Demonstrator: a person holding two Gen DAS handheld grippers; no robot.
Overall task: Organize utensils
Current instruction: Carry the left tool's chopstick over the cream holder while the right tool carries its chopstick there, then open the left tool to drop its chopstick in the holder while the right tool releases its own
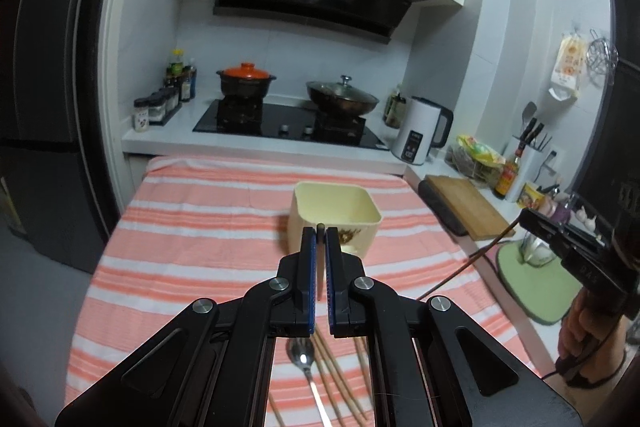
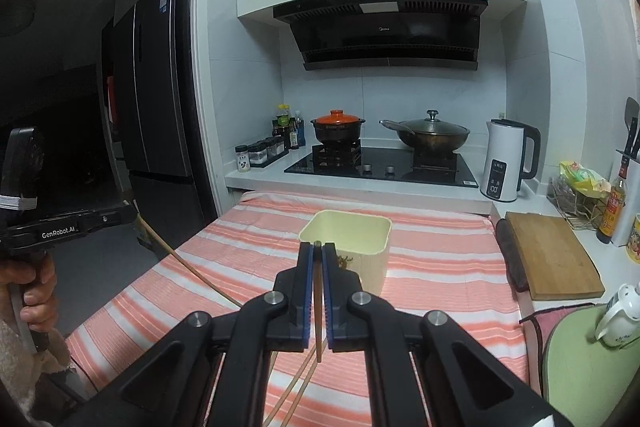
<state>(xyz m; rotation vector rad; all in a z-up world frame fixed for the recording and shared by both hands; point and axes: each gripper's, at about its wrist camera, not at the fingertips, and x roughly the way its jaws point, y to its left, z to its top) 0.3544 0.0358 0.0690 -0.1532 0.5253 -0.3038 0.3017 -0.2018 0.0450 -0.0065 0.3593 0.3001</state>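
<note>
A cream square container [image 1: 336,203] [image 2: 348,231] stands open on the striped cloth, just beyond both grippers. My left gripper [image 1: 320,231] is shut on a wooden chopstick [image 1: 320,227] whose end pokes up between the tips. In the right wrist view the left gripper [image 2: 132,213] is at the left edge, its chopstick [image 2: 188,263] slanting down. My right gripper [image 2: 317,247] is shut on another chopstick [image 2: 318,307], which hangs down between the fingers. The right gripper [image 1: 524,217] shows at the right with its chopstick [image 1: 468,263]. A metal spoon [image 1: 302,351] and loose chopsticks [image 1: 332,379] [image 2: 296,391] lie on the cloth below.
The pink and white striped cloth [image 1: 192,227] covers the table. Behind it is a stove with an orange-lidded pot [image 1: 246,81] and a wok [image 1: 342,99]. A white kettle [image 2: 506,159], a wooden cutting board [image 2: 552,255] and a green mat [image 2: 580,359] are on the right counter.
</note>
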